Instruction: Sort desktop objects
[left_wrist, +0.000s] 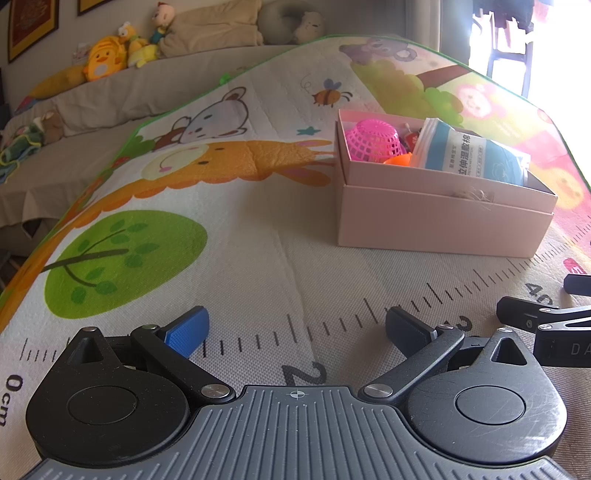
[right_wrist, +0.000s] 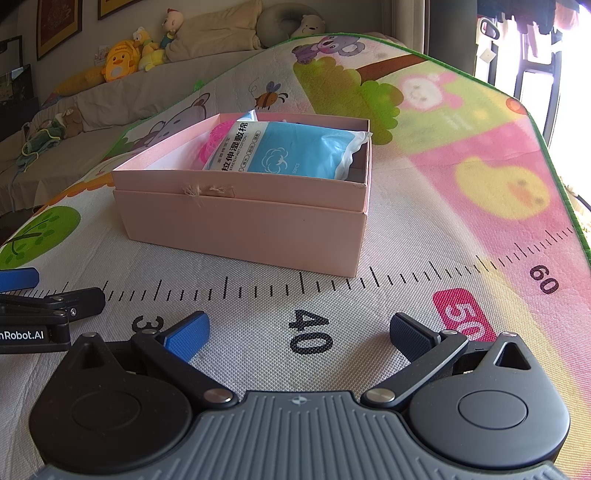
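A pink cardboard box stands open on the cartoon play mat. It holds a pink mesh basket, an orange item and a blue pack of wet cotton pads. In the right wrist view the box is straight ahead, with the blue pack on top and the pink basket partly hidden. My left gripper is open and empty, low over the mat, near and left of the box. My right gripper is open and empty, near the box's front.
A ruler is printed along the mat's near edge. The right gripper's body shows at the right edge of the left wrist view; the left one's at the left edge of the right wrist view. A sofa with plush toys lies behind.
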